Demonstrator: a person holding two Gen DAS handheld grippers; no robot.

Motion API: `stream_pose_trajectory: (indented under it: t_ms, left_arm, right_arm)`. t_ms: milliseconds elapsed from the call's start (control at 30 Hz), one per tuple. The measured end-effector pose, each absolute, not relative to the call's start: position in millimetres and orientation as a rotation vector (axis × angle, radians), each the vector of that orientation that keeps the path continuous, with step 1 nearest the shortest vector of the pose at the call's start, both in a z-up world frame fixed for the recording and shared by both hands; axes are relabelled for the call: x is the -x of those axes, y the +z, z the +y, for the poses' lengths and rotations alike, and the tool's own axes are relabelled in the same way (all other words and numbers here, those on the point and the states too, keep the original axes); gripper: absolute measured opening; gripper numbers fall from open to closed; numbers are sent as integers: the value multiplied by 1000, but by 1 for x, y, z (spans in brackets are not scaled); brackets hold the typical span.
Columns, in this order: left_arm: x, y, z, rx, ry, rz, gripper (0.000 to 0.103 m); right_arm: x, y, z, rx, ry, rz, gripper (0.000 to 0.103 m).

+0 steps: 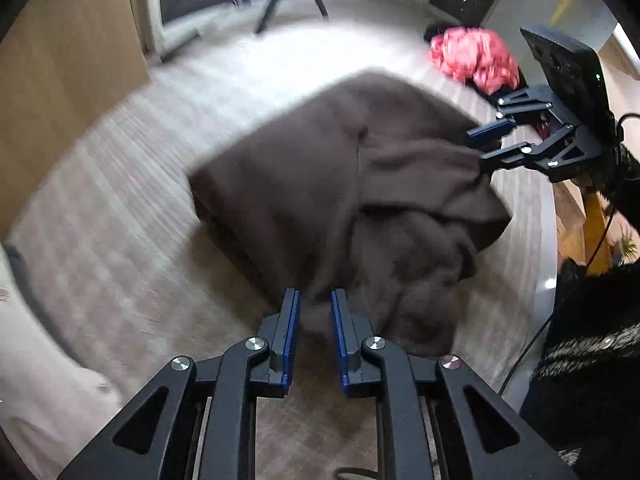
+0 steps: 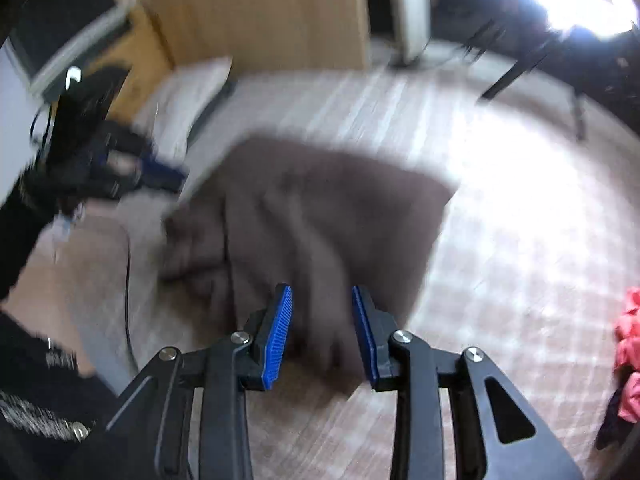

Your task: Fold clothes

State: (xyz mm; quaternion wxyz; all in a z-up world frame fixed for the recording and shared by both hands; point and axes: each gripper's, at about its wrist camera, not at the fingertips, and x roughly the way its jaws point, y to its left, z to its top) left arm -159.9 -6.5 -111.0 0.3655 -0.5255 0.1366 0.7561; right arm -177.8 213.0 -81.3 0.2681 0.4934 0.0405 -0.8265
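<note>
My left tongs [image 1: 315,300] and right tongs [image 2: 322,296] both stand parted, gripping nothing — the brown garment [image 1: 340,200] lies rumpled on the pale striped surface [image 1: 120,240], a pink garment [image 1: 474,56] well apart.

We had the left tongs [image 1: 315,300] low in the frame, blue pads a little apart, and a fold of the brown garment [image 1: 332,200] ran up between them, though we couldn't tell if they actually pinched it. That garment lay bunched on a pale striped surface [image 1: 120,220], all blurry. Over on the right, the right tongs [image 1: 482,148] sat at the garment's far edge with cloth bunched right at the fingertips. Behind them was a crumpled pink garment [image 1: 474,56], well apart from the brown one.
</note>
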Motion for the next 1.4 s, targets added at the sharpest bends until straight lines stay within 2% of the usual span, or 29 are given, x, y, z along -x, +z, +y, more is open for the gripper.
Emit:
stream_pose_trajectory:
  t_ms: [100, 233, 367, 467, 500, 533, 567, 600, 733, 900, 967, 1033, 1233, 1367, 1400]
  left_arm:
    - [160, -86, 7, 1268, 1959, 331, 17]
    - [168, -97, 38, 1246, 1943, 362, 17]
    - [164, -137, 39, 1288, 1925, 364, 20]
    - [159, -134, 27, 1328, 1969, 275, 20]
    - [157, -127, 19, 1343, 1995, 207, 21]
    - [155, -120, 11, 1355, 2026, 147, 24]
    - [152, -115, 2, 1361, 2072, 106, 33]
    - [149, -111, -7, 1366, 2118, 63, 41]
    - [148, -108, -38, 1402, 2209, -180, 44]
    - [160, -131, -25, 1460, 2258, -160, 43]
    - [165, -148, -22, 1531, 2257, -165, 43]
    - [169, -154, -27, 1560, 2253, -257, 44]
    - [174, -147, -16, 1565, 2301, -211, 44]
    - [176, -136, -19, 1524, 2313, -282, 45]
    - [177, -136, -18, 1525, 2315, -281, 47]
  right_arm:
    - [202, -74, 219, -1271, -2331, 83, 32]
    - [224, -101, 206, -1315, -2351, 54, 32]
    - [202, -140, 190, -1401, -2330, 277, 32]
    - [190, -119, 213, -1407, -2351, 45, 34]
    - [188, -114, 225, -1407, -2383, -34, 39]
    - [186, -109, 237, -1406, -2412, -114, 50]
    - [186, -106, 246, -1408, -2438, -178, 56]
    - [187, -107, 251, -1418, -2459, -206, 56]
    - [194, -120, 260, -1473, -2458, -331, 56]
    - [189, -138, 240, -1513, -2460, -190, 56]
    - [191, -137, 243, -1511, -2462, -215, 56]
    - [195, -136, 246, -1520, -2463, -227, 57]
    - [194, -128, 240, -1510, -2470, -209, 57]
    - [189, -121, 245, -1462, -2485, -270, 61]
    - [194, -127, 244, -1488, -2483, -266, 61]
